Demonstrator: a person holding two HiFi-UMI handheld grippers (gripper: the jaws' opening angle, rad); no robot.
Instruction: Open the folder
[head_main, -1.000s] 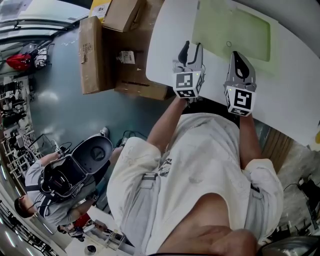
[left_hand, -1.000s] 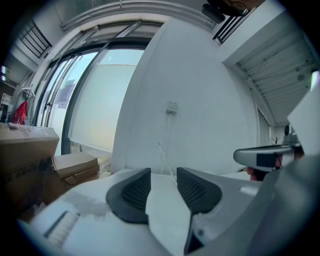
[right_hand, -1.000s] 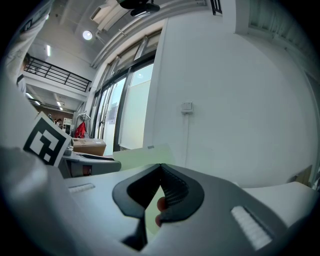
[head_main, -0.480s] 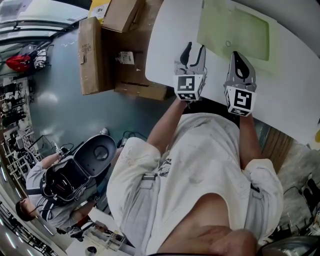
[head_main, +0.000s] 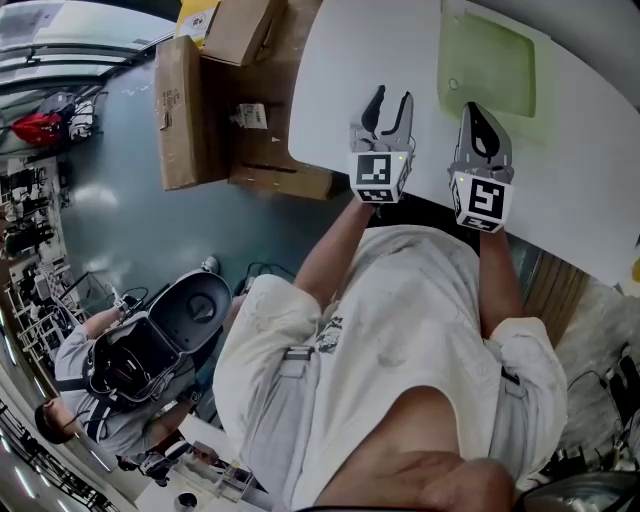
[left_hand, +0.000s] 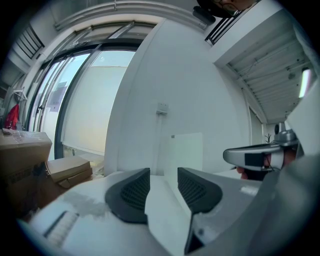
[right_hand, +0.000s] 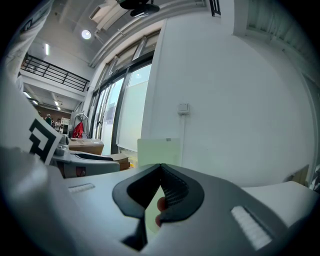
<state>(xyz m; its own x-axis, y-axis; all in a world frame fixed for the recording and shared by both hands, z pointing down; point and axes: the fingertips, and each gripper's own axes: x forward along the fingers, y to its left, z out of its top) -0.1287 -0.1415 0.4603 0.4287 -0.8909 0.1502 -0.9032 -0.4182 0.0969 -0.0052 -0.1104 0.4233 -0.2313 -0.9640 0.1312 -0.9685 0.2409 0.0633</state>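
Observation:
The pale green folder (head_main: 488, 62) lies on the white table (head_main: 360, 60), straight ahead of my right gripper (head_main: 478, 108). That gripper is shut, its tips over the folder's near edge, with green sheet showing under the jaws. In both gripper views a pale green sheet (left_hand: 184, 152) (right_hand: 159, 149) stands upright on the table ahead. My left gripper (head_main: 387, 100) is open and empty over bare table, clear to the left of the folder. In its own view the jaws (left_hand: 164, 186) stand apart with nothing between them, and the right gripper (left_hand: 255, 157) shows at the right.
Cardboard boxes (head_main: 215, 95) stand on the floor off the table's left edge. A white wall (right_hand: 240, 100) with a switch rises behind the table. On the floor to the lower left is another person (head_main: 110, 390) wearing gear.
The green area of the folder in the head view has shrunk from its left side towards the right. The left gripper, which was at the folder's left corner, now has bare table around it. The right gripper kept still.

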